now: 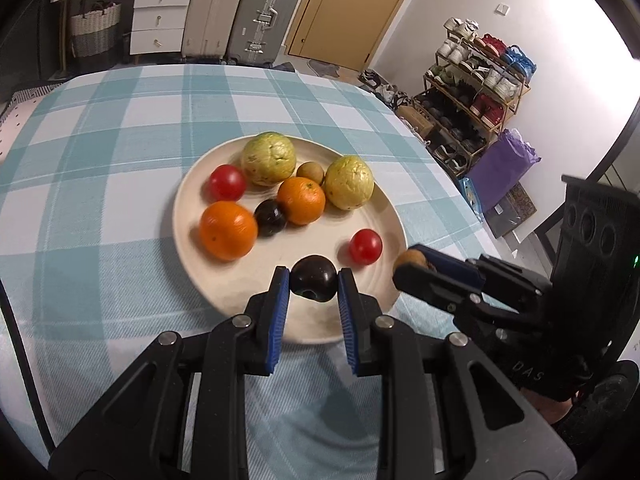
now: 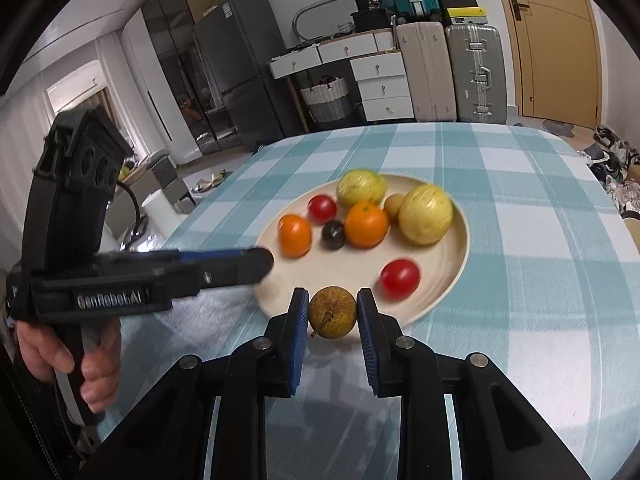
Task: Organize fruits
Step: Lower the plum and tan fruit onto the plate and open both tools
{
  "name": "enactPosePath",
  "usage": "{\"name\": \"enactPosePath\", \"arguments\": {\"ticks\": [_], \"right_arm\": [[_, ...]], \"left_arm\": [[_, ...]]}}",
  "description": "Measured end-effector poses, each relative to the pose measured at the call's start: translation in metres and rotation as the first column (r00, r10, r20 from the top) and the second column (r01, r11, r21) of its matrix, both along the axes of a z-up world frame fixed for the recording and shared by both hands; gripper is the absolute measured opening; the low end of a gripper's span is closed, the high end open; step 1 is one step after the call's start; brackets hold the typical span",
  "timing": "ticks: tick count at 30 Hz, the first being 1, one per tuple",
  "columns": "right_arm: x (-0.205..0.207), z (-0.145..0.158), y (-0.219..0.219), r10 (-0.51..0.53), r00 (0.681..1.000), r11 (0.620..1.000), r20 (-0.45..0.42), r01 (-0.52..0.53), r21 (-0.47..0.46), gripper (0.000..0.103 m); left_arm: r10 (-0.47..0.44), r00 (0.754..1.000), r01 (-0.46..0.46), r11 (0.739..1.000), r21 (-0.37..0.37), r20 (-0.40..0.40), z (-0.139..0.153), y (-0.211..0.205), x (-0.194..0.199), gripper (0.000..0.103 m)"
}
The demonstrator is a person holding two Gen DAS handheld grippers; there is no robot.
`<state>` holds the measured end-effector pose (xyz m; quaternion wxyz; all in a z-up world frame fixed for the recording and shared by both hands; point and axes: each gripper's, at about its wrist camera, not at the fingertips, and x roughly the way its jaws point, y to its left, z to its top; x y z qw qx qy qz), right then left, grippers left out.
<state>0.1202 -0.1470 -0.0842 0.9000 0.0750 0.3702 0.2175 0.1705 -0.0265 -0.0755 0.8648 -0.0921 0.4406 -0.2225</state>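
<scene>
Fruits are sitting between pads: left gripper (image 1: 313,282) clamping plum (image 1: 313,283) over plate (image 1: 182,208) (near rim), right gripper (image 2: 333,312) pinching brown fruit (image 2: 333,311).

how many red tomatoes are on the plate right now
2. One red tomato sits at the far left of the plate beside a green-yellow fruit; the other tomato lies alone near the right rim. None seems hidden.
</scene>
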Motion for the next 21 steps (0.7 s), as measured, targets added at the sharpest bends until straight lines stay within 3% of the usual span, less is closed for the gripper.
{"name": "enactPosePath", "arguments": {"ticks": [21], "right_arm": [[0.071, -0.006, -0.013, -0.012, 0.999, 0.999, -0.035, 0.014, 0.042, 0.025]], "left_arm": [[-0.023, 0.999, 0.024, 0.999, 0.029, -0.04, -0.015, -0.034, 0.056, 0.022]]}}
